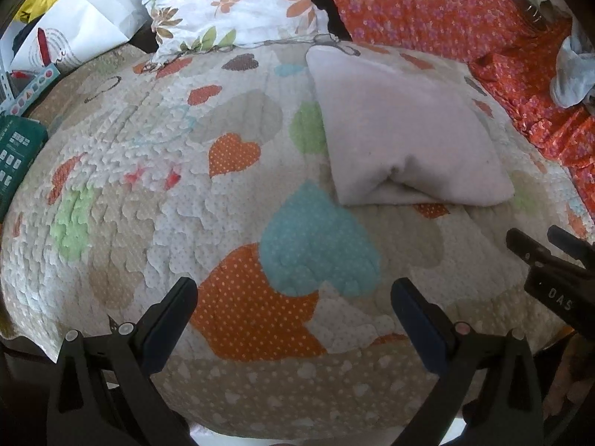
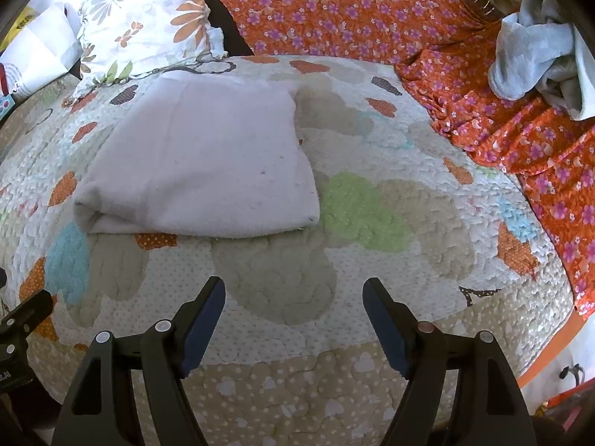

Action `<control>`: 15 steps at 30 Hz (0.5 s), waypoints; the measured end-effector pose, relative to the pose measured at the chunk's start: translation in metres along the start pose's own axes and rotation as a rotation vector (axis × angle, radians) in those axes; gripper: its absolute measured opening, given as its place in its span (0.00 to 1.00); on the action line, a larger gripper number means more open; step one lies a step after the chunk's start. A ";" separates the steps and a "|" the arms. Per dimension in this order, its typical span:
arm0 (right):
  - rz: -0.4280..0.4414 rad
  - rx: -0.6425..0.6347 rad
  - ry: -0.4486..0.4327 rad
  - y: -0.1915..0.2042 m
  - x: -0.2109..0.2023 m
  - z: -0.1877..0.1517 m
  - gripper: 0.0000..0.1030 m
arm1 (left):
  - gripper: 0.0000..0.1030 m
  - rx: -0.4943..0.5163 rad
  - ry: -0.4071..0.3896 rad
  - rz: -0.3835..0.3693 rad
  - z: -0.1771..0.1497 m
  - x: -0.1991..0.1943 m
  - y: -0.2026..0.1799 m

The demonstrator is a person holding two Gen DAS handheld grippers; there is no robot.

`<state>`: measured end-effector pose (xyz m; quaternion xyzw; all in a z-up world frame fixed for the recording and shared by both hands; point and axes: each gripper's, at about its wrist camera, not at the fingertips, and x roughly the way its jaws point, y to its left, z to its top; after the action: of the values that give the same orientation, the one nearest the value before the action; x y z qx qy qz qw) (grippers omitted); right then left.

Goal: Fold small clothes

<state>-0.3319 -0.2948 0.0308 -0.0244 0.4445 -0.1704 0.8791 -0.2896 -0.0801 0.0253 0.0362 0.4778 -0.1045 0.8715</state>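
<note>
White towel [image 2: 200,156] lies folded at eleven o'clock; left gripper [image 1: 293,312] and right gripper [image 2: 293,312] gape empty. Likely next: fetching the grey cloth [image 2: 535,63] at two o'clock.

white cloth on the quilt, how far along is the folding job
Done: the white cloth lies folded on the quilt. In hand: nothing; the left hand-held gripper and right hand-held gripper are open. Left: the pale blue-grey clothes look unfolded.

One folded white cloth [image 2: 200,156], one heart quilt [image 2: 372,260], one floral pillow [image 2: 148,26], one orange flowered sheet [image 2: 353,11], two tools.
</note>
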 end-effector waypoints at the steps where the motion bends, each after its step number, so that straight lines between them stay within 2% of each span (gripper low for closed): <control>1: 0.001 -0.003 0.000 0.001 0.000 0.000 0.79 | 1.00 -0.004 0.003 -0.003 0.000 0.000 0.000; 15: 0.008 -0.012 0.002 0.008 0.001 -0.001 0.80 | 1.00 -0.008 0.004 -0.006 -0.001 0.001 0.002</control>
<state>-0.3298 -0.2873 0.0274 -0.0277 0.4466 -0.1645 0.8790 -0.2895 -0.0786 0.0242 0.0316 0.4800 -0.1052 0.8703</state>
